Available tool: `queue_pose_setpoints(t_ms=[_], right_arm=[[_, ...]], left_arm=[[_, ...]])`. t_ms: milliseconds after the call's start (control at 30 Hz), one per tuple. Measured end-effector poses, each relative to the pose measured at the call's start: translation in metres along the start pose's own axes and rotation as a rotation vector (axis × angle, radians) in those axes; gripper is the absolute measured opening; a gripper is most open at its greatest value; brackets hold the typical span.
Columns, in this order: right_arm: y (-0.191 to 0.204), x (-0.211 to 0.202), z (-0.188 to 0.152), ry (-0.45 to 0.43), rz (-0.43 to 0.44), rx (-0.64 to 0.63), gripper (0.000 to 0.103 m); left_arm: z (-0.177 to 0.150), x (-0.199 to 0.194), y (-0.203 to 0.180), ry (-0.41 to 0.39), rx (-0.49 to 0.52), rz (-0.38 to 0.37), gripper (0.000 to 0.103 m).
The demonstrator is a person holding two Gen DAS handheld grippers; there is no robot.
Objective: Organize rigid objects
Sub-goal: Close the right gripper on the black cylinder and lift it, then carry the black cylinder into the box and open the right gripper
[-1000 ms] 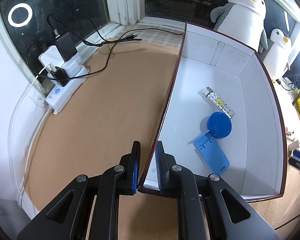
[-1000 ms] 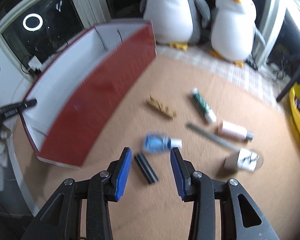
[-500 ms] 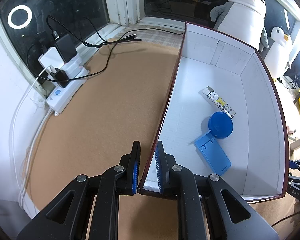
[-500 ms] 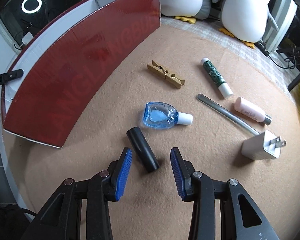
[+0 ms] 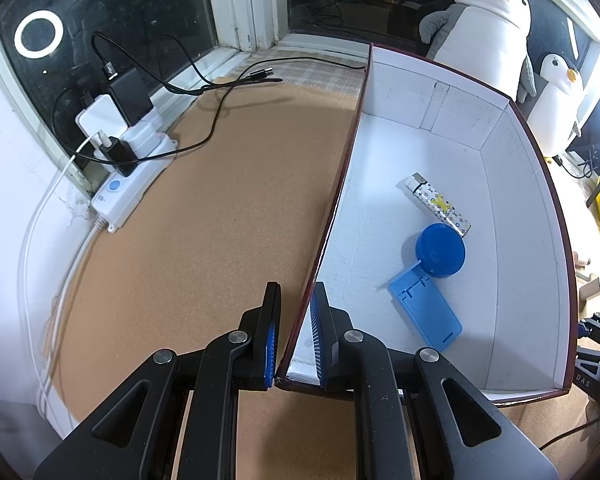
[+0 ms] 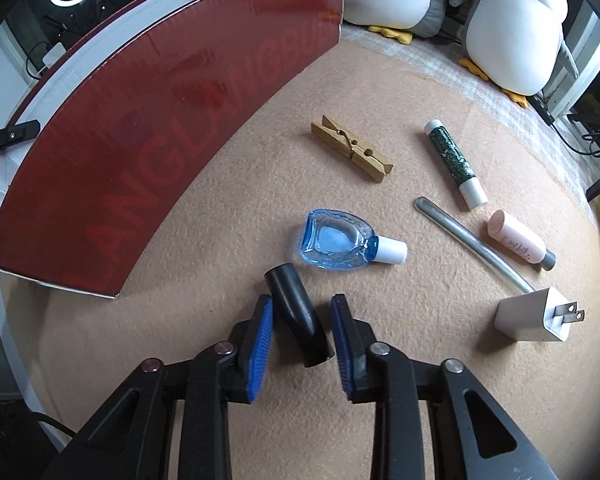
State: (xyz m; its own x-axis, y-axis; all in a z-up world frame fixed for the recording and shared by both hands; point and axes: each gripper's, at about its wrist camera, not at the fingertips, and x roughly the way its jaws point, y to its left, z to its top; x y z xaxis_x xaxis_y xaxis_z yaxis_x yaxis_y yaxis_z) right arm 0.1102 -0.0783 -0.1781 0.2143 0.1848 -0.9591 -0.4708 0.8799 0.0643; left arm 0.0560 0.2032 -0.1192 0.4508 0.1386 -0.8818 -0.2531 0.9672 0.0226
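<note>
Left tongs (image 5: 294, 340) set low at the near corner of the red box (image 5: 532, 208), straddling its left wall, one blue pad outside and one inside, narrowed around the wall though with a sliver of gap showing on each side; cannot tell whether actually pinching it. Inside the box, on the white floor: a blue flat stand (image 5: 426, 314) nearest, a blue round lid (image 5: 440, 250) just beyond and touching it, a patterned lighter (image 5: 438, 204) farther still. Left of the box, bare cork bench (image 5: 220, 220), with a white power strip (image 5: 130, 184) and black cables at the far left edge. Right tongs (image 6: 302, 342) held level just above the felt, pointed forward, spread open with a black cylinder (image 6: 300, 316) lying between the pads, tilted, its far end by the left pad; not clamped. Just beyond the cylinder, a blue bottle (image 6: 340, 244) on its side, white cap to the right. Farther off, a wooden clothespin (image 6: 352, 148); to the right, a green tube (image 6: 454, 162), a metal strip (image 6: 468, 240), a pink tube (image 6: 518, 240) and a white charger (image 6: 534, 316) near the right edge. Two plush penguins (image 6: 516, 24) at the far side.
</note>
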Motion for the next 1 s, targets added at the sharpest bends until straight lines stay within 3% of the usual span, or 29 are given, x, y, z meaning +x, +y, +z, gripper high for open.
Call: queue_pose_setpoints(t_ms=[100,400,700,1000], right_arm=[[0.000,0.000,0.000,0.002,-0.002,0.001,0.015],[0.004,-0.010,-0.008,-0.014,-0.008,0.030,0.015],[0.013,-0.056,0.005,-0.116,0.007,0.032,0.015],[0.052,-0.100,0.035,-0.215,0.066,-0.040,0.015]], left_arm=[[0.000,0.000,0.000,0.000,0.000,0.000,0.013],[0.002,0.003,-0.004,0.003,0.001,-0.009,0.013],[0.007,0.007,-0.002,0.000,0.004,-0.020,0.013],[0.010,0.010,0.000,-0.003,0.003,-0.036,0.011]])
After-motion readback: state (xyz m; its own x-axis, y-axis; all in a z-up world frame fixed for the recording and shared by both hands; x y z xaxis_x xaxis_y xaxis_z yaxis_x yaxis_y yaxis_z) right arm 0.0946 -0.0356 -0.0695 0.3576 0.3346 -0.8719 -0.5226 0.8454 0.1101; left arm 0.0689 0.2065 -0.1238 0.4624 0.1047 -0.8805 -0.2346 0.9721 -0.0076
